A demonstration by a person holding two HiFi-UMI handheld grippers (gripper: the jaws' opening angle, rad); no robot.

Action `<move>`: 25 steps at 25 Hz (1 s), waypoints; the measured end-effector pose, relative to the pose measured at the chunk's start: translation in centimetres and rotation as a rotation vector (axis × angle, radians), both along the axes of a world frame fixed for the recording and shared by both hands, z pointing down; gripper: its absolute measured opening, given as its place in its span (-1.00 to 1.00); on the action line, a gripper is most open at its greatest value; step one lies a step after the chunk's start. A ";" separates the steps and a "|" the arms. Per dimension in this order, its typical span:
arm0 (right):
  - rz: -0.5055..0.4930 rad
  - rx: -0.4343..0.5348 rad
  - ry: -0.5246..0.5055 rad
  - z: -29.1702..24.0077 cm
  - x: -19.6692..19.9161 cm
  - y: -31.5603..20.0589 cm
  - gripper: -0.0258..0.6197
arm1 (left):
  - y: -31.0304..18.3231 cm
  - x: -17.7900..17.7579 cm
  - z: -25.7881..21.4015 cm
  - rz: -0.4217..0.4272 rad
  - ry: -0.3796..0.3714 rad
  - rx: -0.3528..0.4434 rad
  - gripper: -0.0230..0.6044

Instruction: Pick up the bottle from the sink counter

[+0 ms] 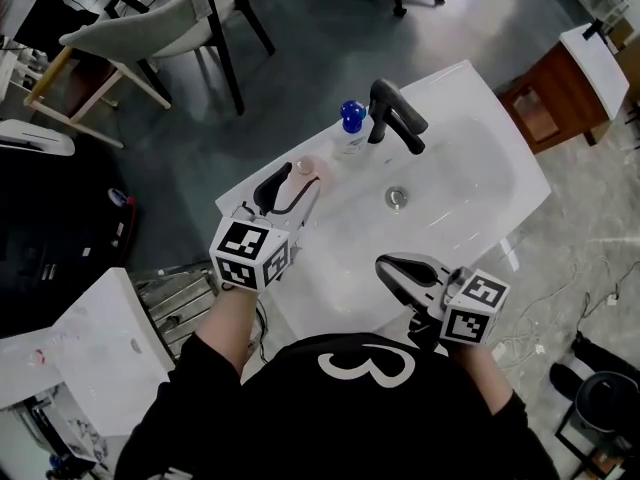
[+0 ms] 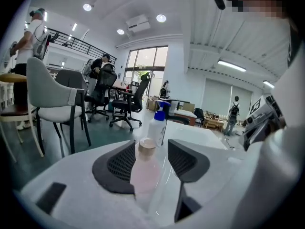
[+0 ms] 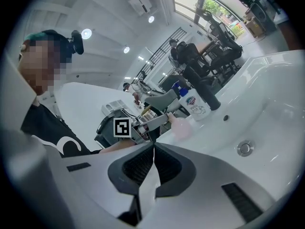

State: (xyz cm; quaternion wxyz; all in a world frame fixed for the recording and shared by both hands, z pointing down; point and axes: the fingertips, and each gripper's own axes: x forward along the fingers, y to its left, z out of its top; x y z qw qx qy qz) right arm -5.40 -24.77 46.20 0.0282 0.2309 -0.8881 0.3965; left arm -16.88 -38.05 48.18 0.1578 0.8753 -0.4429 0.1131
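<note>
1. Nearest, the right gripper (image 3: 153,146) is held over the glossy white desk (image 1: 470,98), with its two dark ribbed fingers (image 3: 138,168) pressed together on nothing.
2. Further on, the two fingers (image 2: 116,168) of the left gripper (image 2: 151,147) are spread apart. The bottle (image 2: 143,173), a translucent pink cylinder with a round tan cap, is stood unclamped between them near the desk's left edge.
3. Beyond, one white pump bottle (image 2: 156,125) with a blue head is seen beside one curved black faucet (image 1: 392,116).

Bottle (image 2: 144,171) pale pink, tan cap. Pump bottle (image 1: 350,128) clear-white, blue top. Tap (image 1: 392,116) black. Sink (image 1: 470,168) glossy white. Left gripper (image 1: 293,180) and right gripper (image 1: 388,266) white, dark grey pads, black-and-white square markers. Cabinet (image 1: 545,98) brown. Floor (image 1: 320,48) grey.
</note>
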 end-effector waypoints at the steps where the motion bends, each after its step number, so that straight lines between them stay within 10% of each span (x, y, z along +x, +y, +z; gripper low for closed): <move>1: -0.001 -0.001 0.001 0.0 0.0 0.0 -0.88 | -0.1 0.1 0.3 -0.002 -0.008 -0.002 -0.26; 25: 0.037 -0.030 0.035 1.1 1.7 -0.3 -0.88 | -2.5 1.0 3.3 -0.034 -0.075 -0.002 -0.34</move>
